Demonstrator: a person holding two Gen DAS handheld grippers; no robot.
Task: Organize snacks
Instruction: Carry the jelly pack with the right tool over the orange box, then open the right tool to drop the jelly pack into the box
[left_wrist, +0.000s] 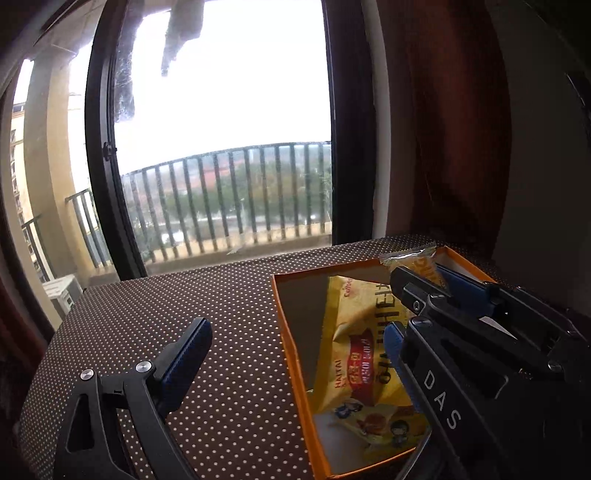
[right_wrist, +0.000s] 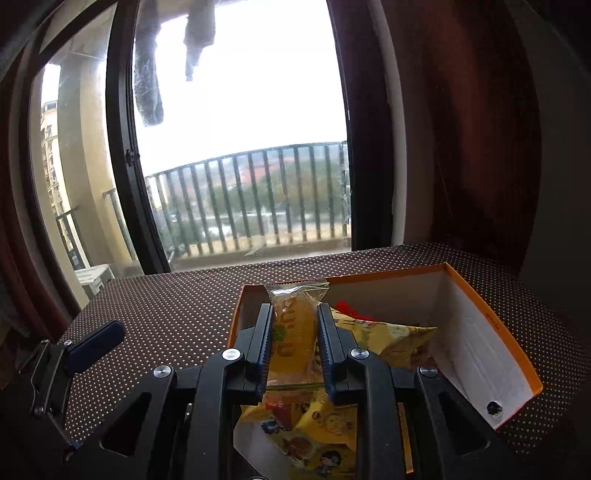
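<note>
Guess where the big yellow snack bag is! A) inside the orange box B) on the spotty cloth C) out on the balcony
A: the big yellow snack bag lies inside the orange box, under the right gripper, which holds a small snack packet.

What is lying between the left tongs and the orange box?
Only bare dotted tablecloth separates the open left tongs from the orange box; the left wrist view shows this.

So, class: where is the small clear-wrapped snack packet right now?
In the right wrist view the small snack packet sits clamped in the right gripper, held above the orange box and over the big yellow snack bag inside it.
</note>
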